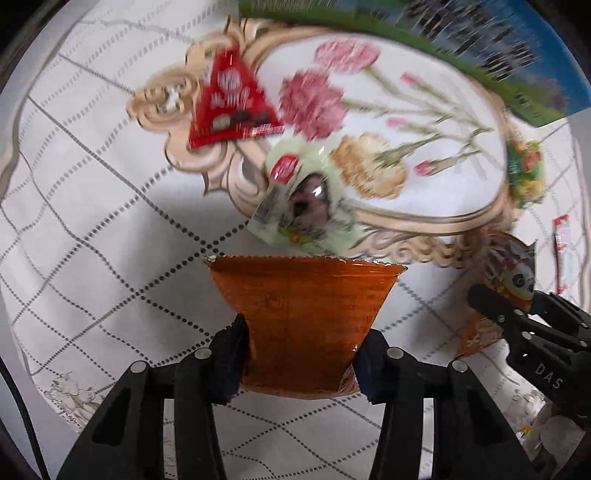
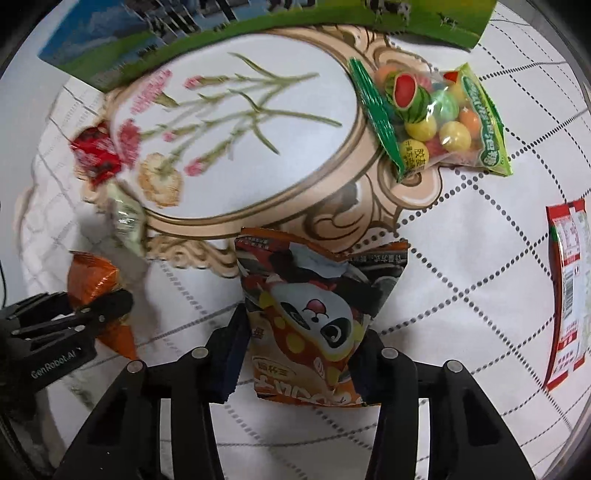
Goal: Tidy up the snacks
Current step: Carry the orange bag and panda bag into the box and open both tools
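My left gripper (image 1: 301, 358) is shut on an orange snack packet (image 1: 303, 310), held above the tablecloth. My right gripper (image 2: 301, 358) is shut on an orange panda-print snack packet (image 2: 314, 314). The right gripper with its panda packet (image 1: 513, 273) shows at the right of the left wrist view. The left gripper with its orange packet (image 2: 92, 280) shows at the left of the right wrist view. A red triangular packet (image 1: 232, 99) and a pale green packet (image 1: 303, 203) lie on the cloth ahead of the left gripper. A green bag of fruit gummies (image 2: 432, 118) lies ahead right of the right gripper.
A floral white tablecloth (image 2: 240, 140) covers the surface. A blue and green carton (image 2: 155, 33) stands at the far edge; it also shows in the left wrist view (image 1: 480, 48). A red and white packet (image 2: 569, 291) lies at the far right.
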A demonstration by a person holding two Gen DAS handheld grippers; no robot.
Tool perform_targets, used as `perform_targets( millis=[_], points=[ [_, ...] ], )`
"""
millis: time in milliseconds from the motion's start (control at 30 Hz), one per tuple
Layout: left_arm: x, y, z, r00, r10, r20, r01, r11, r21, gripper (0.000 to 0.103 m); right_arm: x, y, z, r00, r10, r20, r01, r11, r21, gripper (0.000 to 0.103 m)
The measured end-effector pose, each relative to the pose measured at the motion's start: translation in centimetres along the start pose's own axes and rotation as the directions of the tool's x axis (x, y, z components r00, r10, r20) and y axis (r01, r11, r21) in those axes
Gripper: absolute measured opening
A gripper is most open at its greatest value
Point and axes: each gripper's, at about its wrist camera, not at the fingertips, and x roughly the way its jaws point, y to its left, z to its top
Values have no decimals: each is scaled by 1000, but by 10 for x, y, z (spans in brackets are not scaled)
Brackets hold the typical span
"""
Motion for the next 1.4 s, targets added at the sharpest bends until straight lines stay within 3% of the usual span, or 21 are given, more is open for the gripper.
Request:
perform_targets(
  millis=[267,467,500,600,667,800,967,1100,1300,1333,1367,1400],
  points=[
    [-80,-27,22,985,-117,124,117,993,3,46,-77,15,20,983,134,125,-135,991,-4,50],
    [-180,-24,74,941,-218,258,215,976,42,46,-173,4,58,937,200,285,-204,979,-16,50],
    [-211,-10,83,935,-225,276,221,974,48,46,-187,4,68,928,203,314,-207,978,-20,50],
    [-247,-16,119,915,-215,342,201,977,77,46,-228,-10,102,906,159,394,-154,987,-44,50],
    [-256,-21,150,914,-183,363,161,983,90,46,-239,-18,129,899,117,422,-106,993,-49,50],
    [-239,-20,207,936,-167,310,155,986,64,46,-223,-25,183,904,22,427,1,999,-53,50],
    [-185,-13,260,973,-123,198,123,992,9,46,-182,-37,230,937,-46,347,64,997,-41,50],
    [-145,-10,278,989,-74,126,75,997,3,46,-150,-40,241,955,-66,289,81,996,-40,50],
    [-113,-14,287,997,-53,62,51,998,19,47,-115,-42,251,979,-63,193,71,997,-34,52],
    [-111,-13,289,997,-60,58,59,998,12,50,-107,-44,254,986,-62,157,67,997,-29,67],
    [-110,-13,290,996,-69,58,69,998,7,55,-103,-45,254,988,-66,141,70,997,-28,90],
    [-110,-13,291,995,-76,62,75,997,8,67,-102,-46,254,988,-63,138,68,997,-29,94]
  ],
)
